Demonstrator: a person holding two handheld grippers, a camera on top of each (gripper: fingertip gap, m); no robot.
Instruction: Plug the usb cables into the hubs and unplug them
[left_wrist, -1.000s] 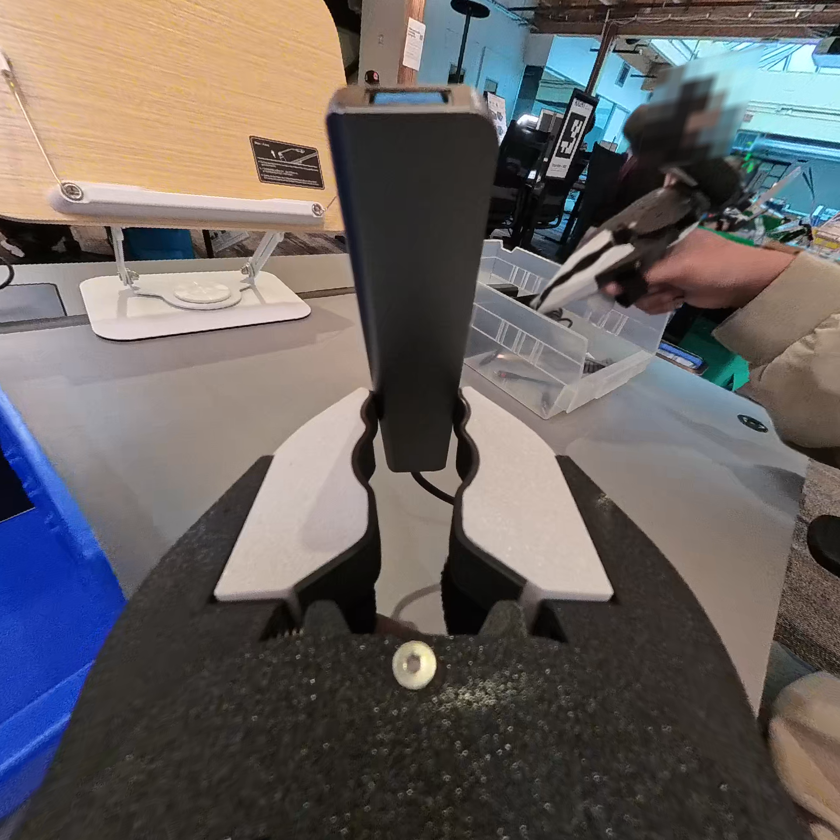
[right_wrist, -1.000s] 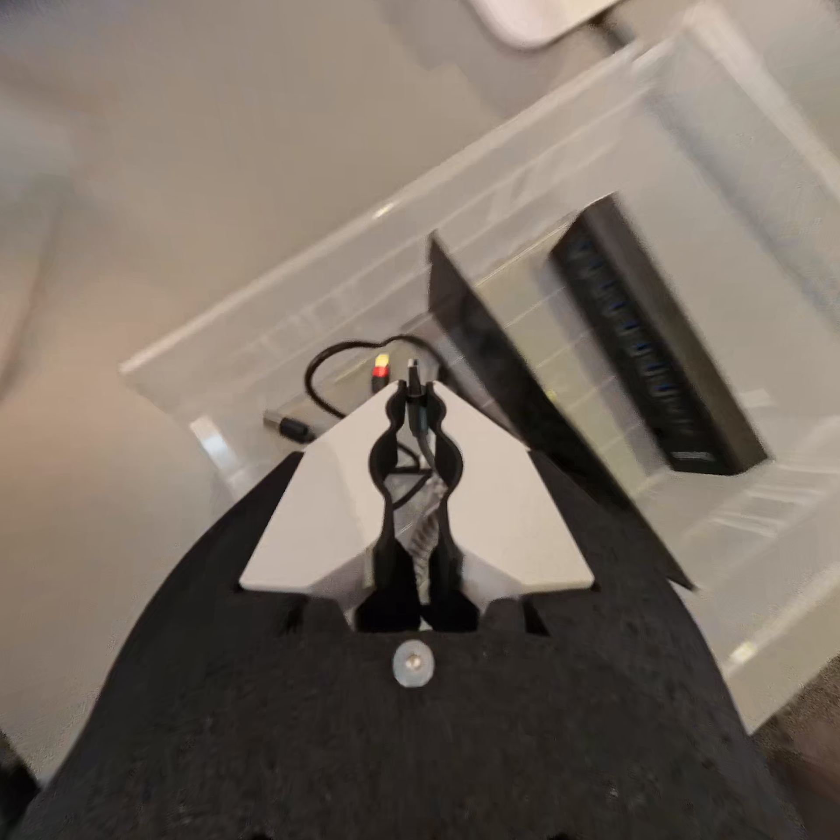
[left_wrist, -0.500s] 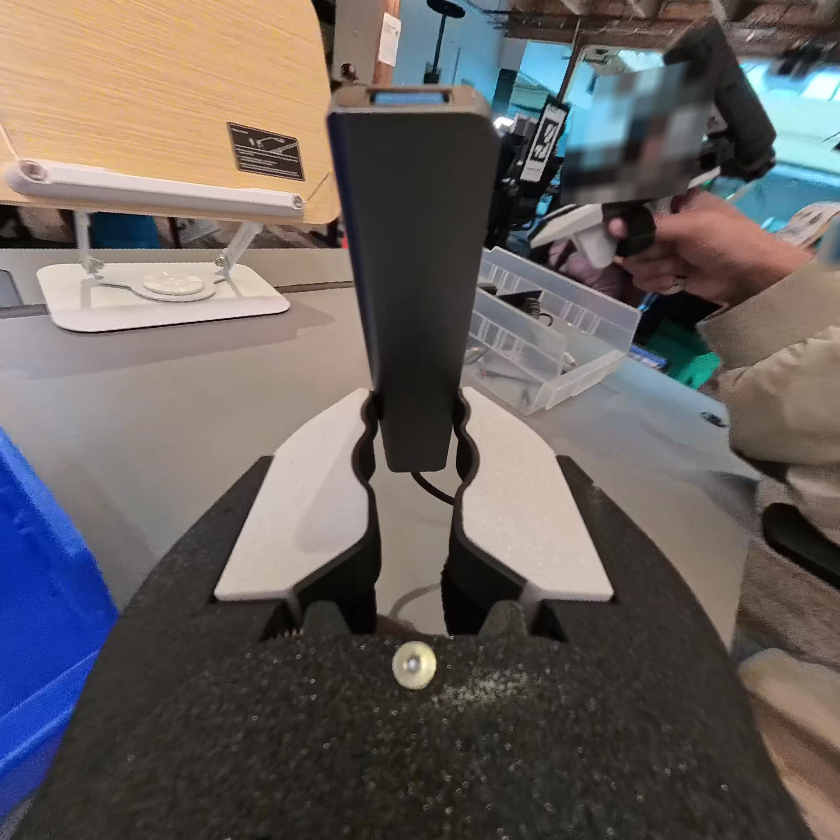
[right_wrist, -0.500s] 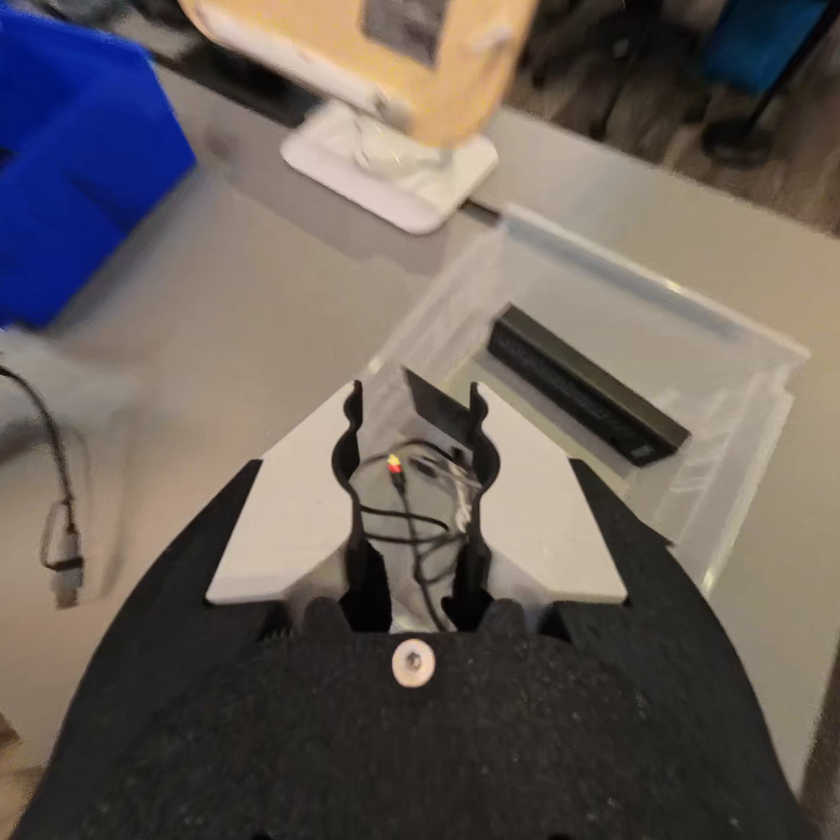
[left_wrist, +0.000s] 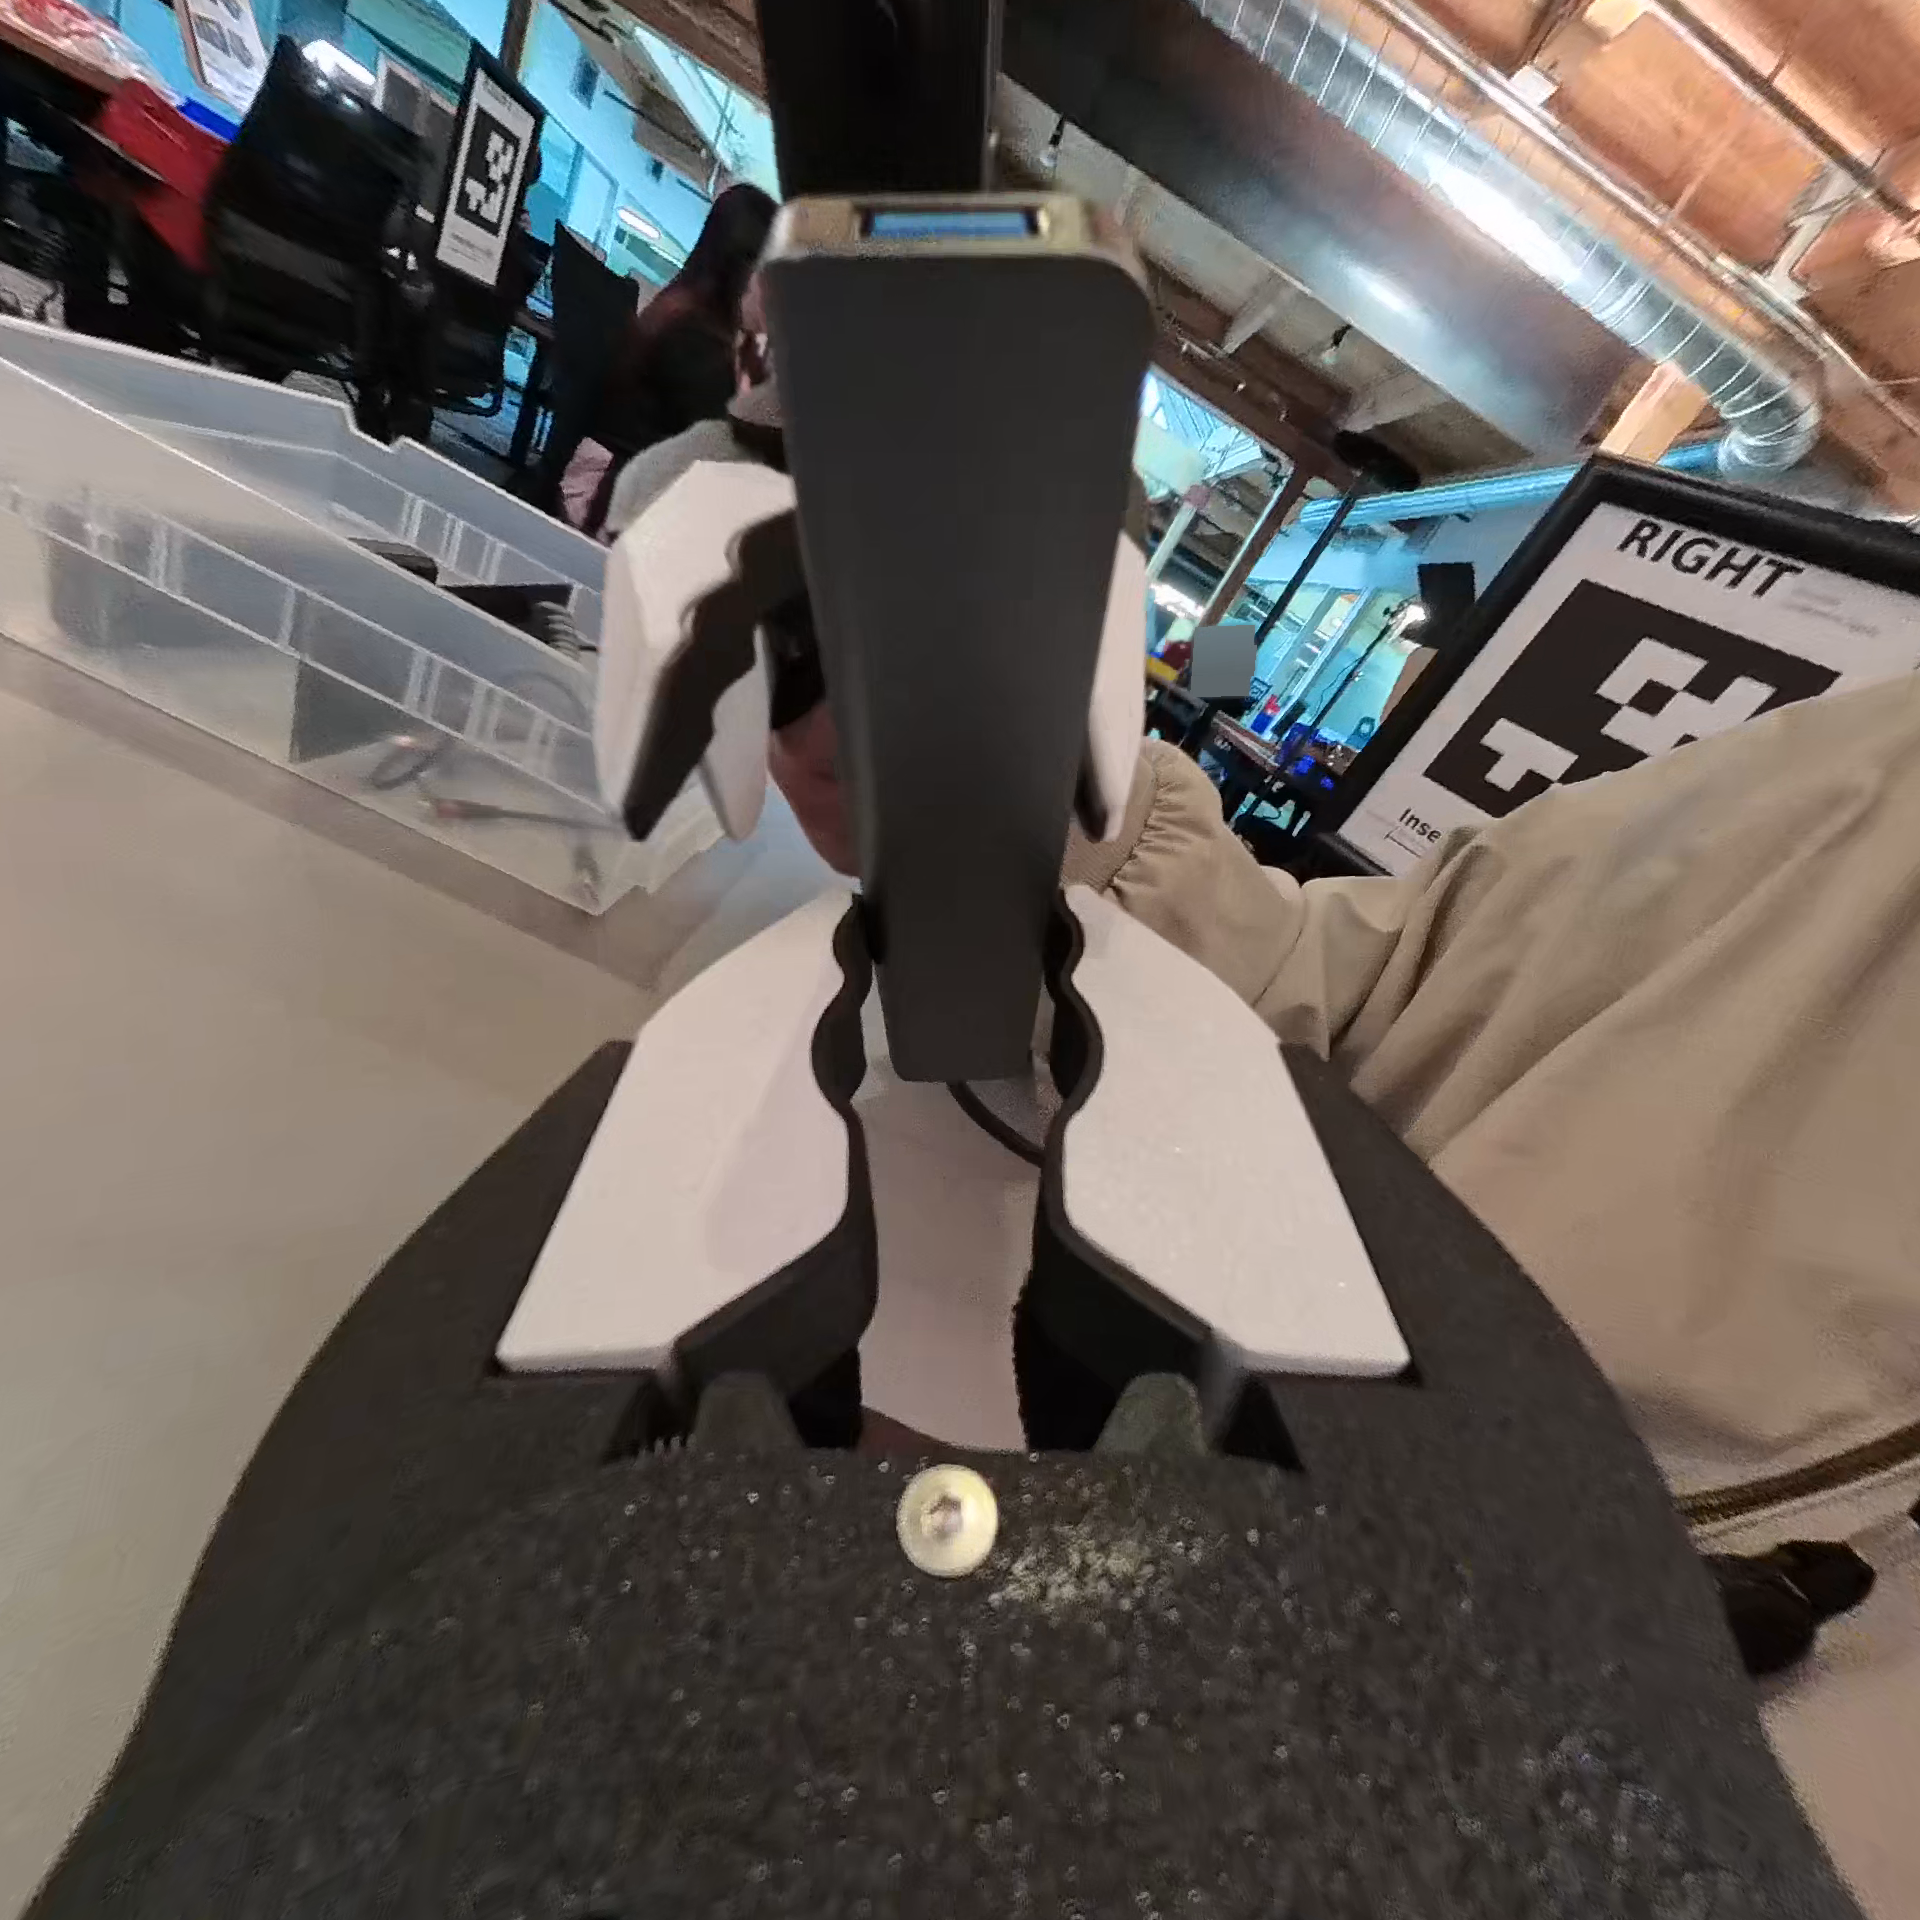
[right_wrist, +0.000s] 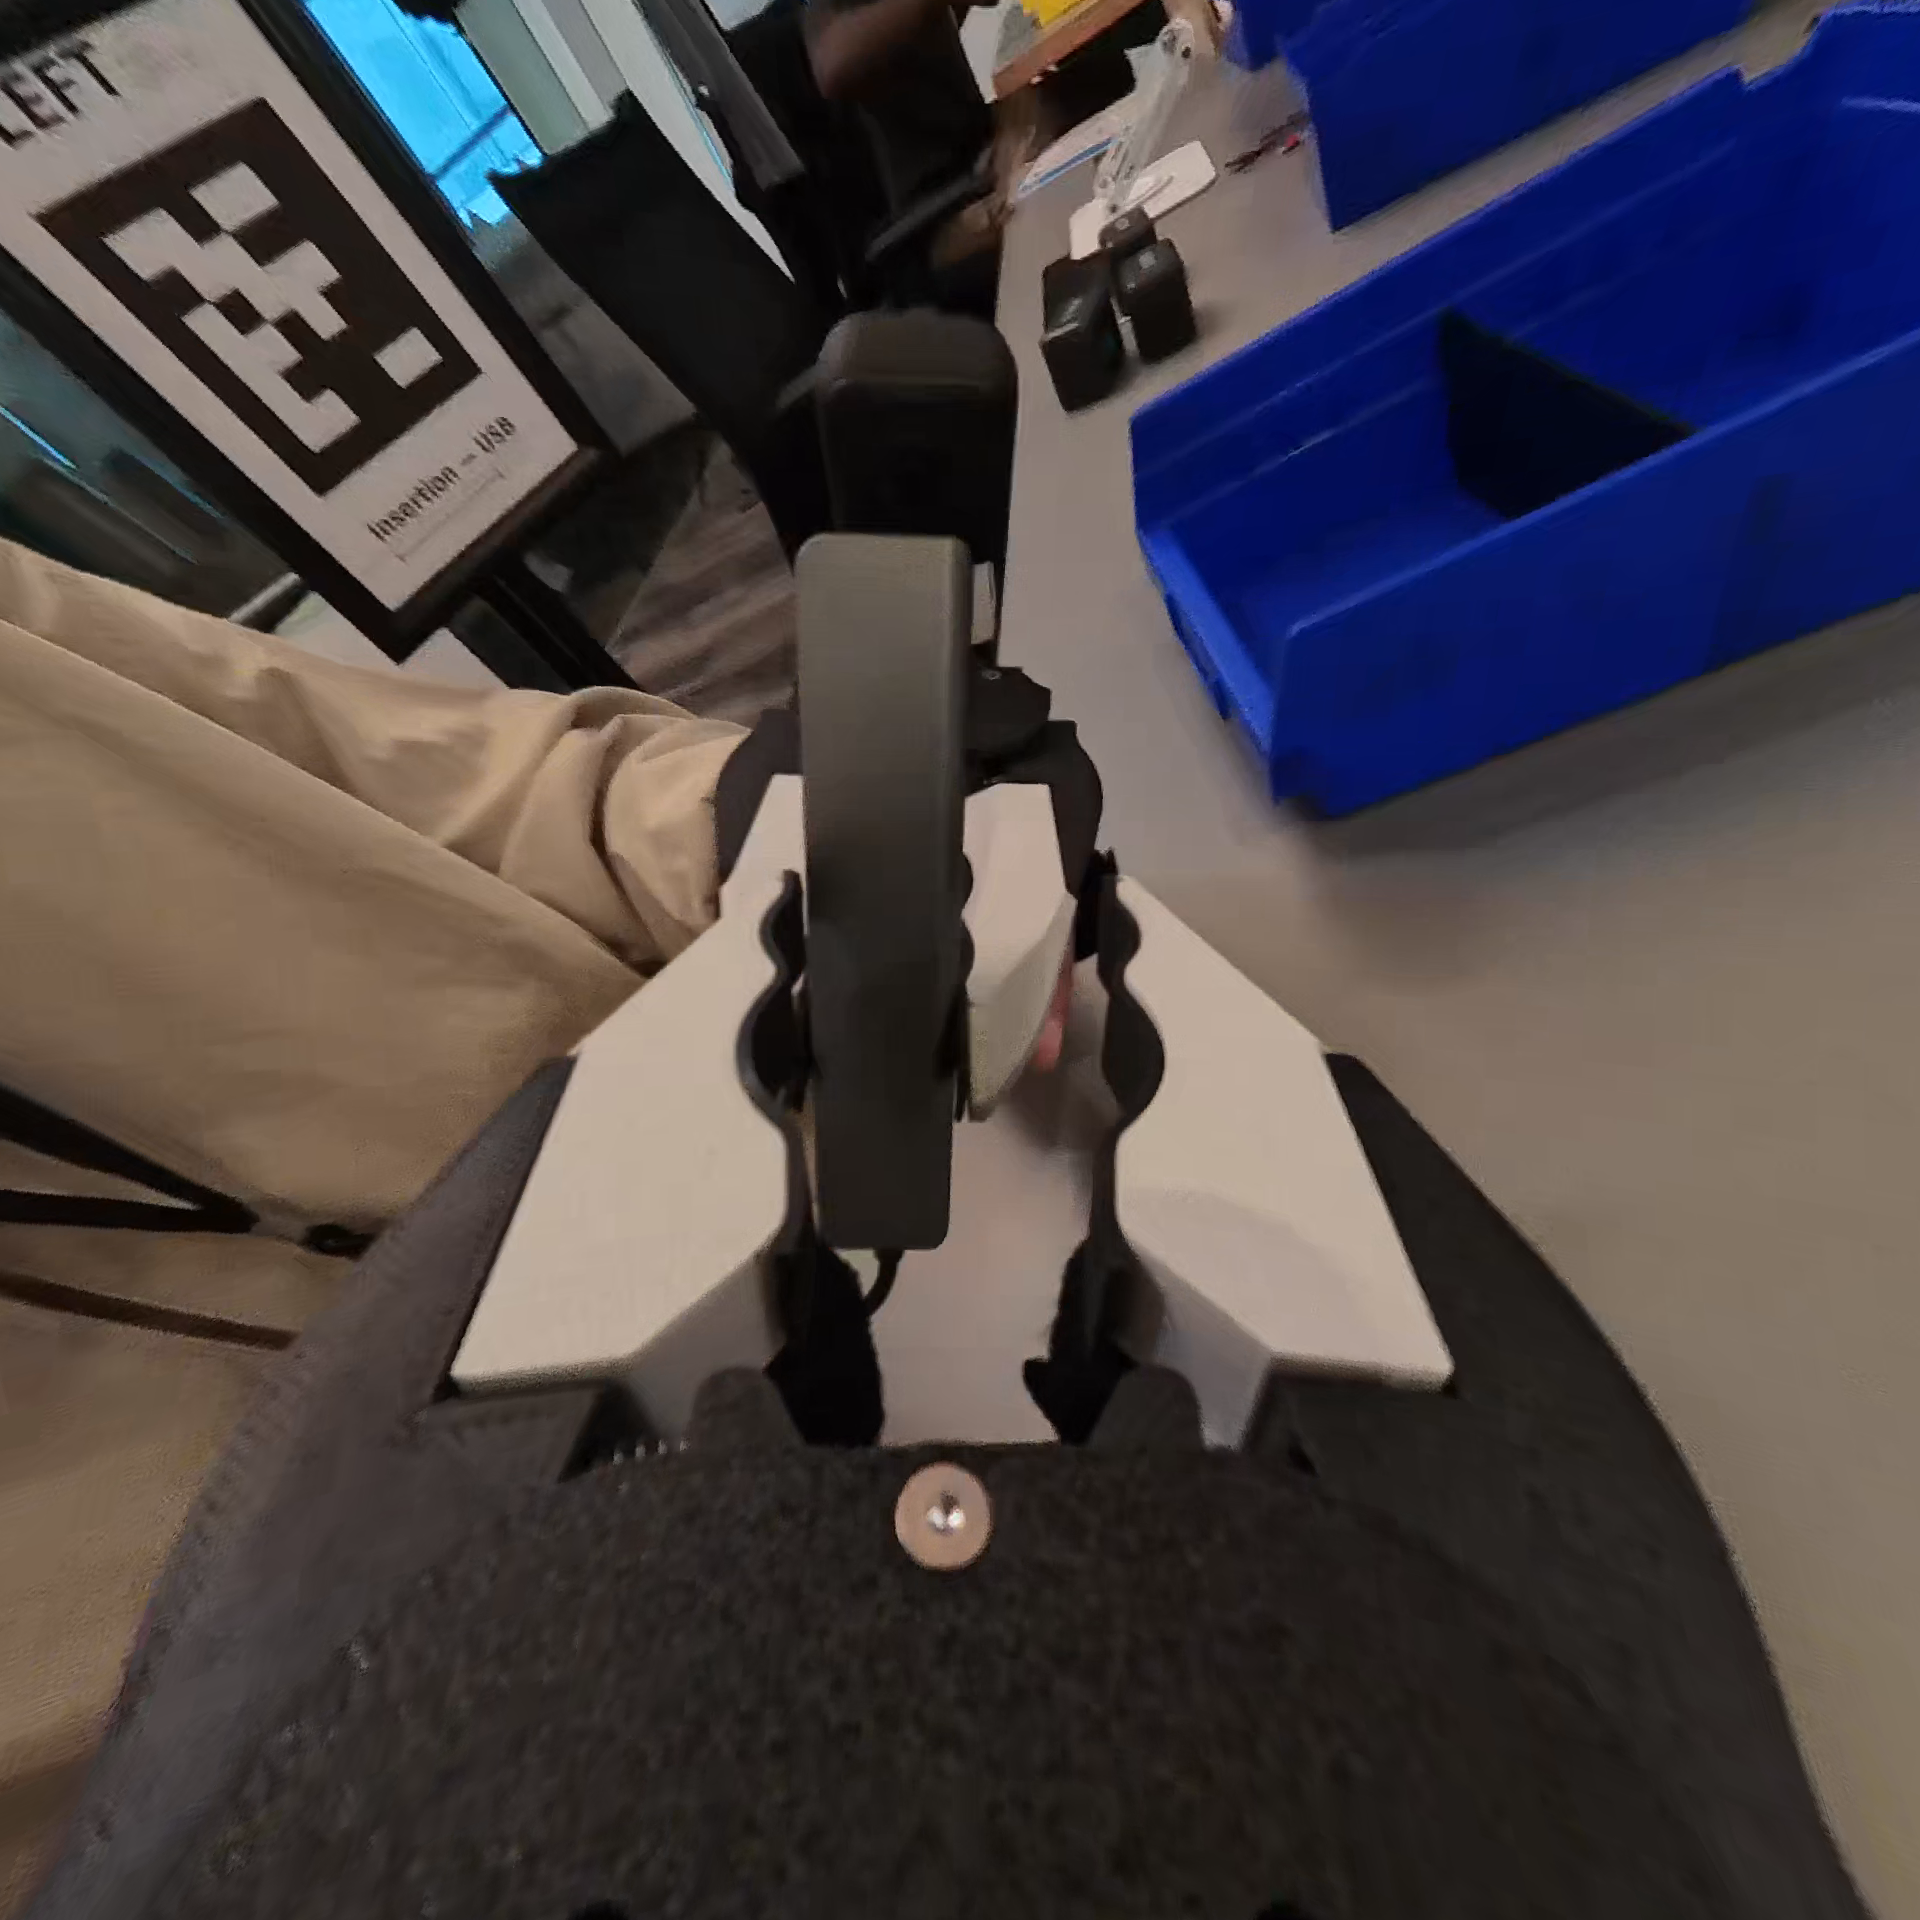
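My left gripper (left_wrist: 961, 914) is shut on the narrow end of a dark grey USB hub (left_wrist: 956, 582). The hub stands up from the fingers, and a blue port (left_wrist: 951, 221) shows at its far end. My right gripper (right_wrist: 945, 883) is open and straddles the same hub (right_wrist: 878, 831), with a gap on its right side. In the left wrist view its white fingers (left_wrist: 675, 665) show on either side of the hub. In the right wrist view the left gripper's fingers (right_wrist: 1023, 956) face me behind the hub. No cable is in either gripper.
A clear plastic compartment box (left_wrist: 260, 582) with loose cables lies on the grey table at the left. Blue bins (right_wrist: 1507, 540) and small black boxes (right_wrist: 1112, 312) stand farther along the table (right_wrist: 1558, 1039). Marker boards (right_wrist: 260, 281) stand beyond the edge. A person's beige sleeve (left_wrist: 1558, 987) is close by. Some 4 centimetres of space lies between my two pairs of fingers.
My right gripper opened and let go of a cable plug over the clear box, then swung across to the hub. My left gripper turned right with the hub toward it.
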